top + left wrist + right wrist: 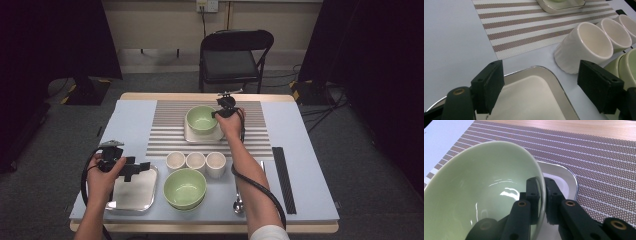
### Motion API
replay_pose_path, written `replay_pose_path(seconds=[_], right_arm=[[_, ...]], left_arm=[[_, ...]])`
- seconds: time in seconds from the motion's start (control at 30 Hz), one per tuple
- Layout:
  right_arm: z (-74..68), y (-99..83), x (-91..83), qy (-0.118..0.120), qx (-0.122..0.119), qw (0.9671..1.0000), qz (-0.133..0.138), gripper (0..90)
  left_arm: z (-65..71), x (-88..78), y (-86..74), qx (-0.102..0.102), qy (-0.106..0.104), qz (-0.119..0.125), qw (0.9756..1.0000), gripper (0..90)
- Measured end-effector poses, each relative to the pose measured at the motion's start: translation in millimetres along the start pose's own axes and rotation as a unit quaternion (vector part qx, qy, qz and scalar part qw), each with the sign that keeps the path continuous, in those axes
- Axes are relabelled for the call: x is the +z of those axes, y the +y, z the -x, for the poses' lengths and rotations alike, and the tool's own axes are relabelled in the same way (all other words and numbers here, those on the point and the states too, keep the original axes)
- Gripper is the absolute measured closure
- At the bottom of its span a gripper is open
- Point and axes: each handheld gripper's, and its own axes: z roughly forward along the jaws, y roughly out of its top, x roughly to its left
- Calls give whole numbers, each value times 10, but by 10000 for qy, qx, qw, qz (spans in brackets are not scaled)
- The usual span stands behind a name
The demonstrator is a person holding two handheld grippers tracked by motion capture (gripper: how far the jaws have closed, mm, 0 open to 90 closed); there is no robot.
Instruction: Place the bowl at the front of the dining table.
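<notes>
The right gripper (220,113) is up at the far side of the table, clamped on the rim of a green bowl (201,119) — and the right gripper view (542,195) makes it plain: one black jaw inside the wall, the other outside, pinching the edge tight. That bowl (481,192) sits tipped in the right gripper view, over a square tray (188,135) with a shiny rim, and the tray (564,176) lies on the striped mat (165,125).

Down at the near left, the left gripper (136,170) hovers over a second square tray (142,197) — jaws spread wide, nothing between them. In the left gripper view (540,85) the tray (534,100) shows pale and bare between the two black pads.

Just to the right of it stands another green bowl (185,188) (it looks like two stacked). Behind that, three white cups (195,161) stand in a row, near the mat's front edge. A spoon (238,202) lies near the right forearm, and a dark strip (283,177) lies further right.
</notes>
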Motion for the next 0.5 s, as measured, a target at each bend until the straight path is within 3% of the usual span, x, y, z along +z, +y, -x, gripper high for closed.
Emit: replay_pose_path(seconds=[0.5], right_arm=[[16, -16, -21, -74, -57, 9999, 57, 831]], left_arm=[[8, -4, 2, -5, 9, 11, 10000, 213]])
